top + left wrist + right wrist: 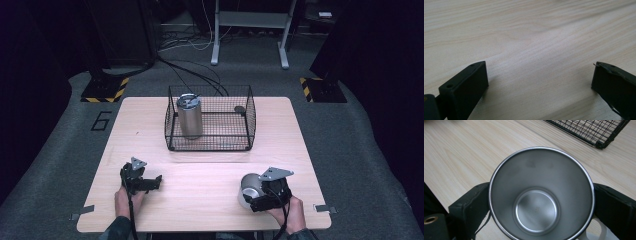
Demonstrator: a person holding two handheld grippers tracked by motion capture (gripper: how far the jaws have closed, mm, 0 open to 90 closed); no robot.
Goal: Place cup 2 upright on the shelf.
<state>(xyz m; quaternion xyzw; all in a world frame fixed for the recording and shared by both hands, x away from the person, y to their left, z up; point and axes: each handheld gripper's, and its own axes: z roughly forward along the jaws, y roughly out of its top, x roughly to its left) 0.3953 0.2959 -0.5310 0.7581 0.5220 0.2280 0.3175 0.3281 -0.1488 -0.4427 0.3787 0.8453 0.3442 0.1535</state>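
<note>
A steel cup [249,188] lies on its side near the table's front right, and my right gripper [256,199] is shut on it. In the right gripper view the cup [536,195] faces me with its empty mouth, a black jaw pressed against each side of its rim. My left gripper [156,182] rests low at the front left; its jaws [540,72] stand wide apart over bare wood, so it is open with nothing between them. A black wire basket [210,148] stands mid-table, and a lidded steel tumbler [190,117] stands upright in its left part.
A small dark round piece [240,108] lies at the basket's back right. A corner of the basket [596,130] is just beyond the cup. The wooden table [200,185] is bare between the grippers. Cables and yellow-black striped bases [105,90] lie on the floor behind.
</note>
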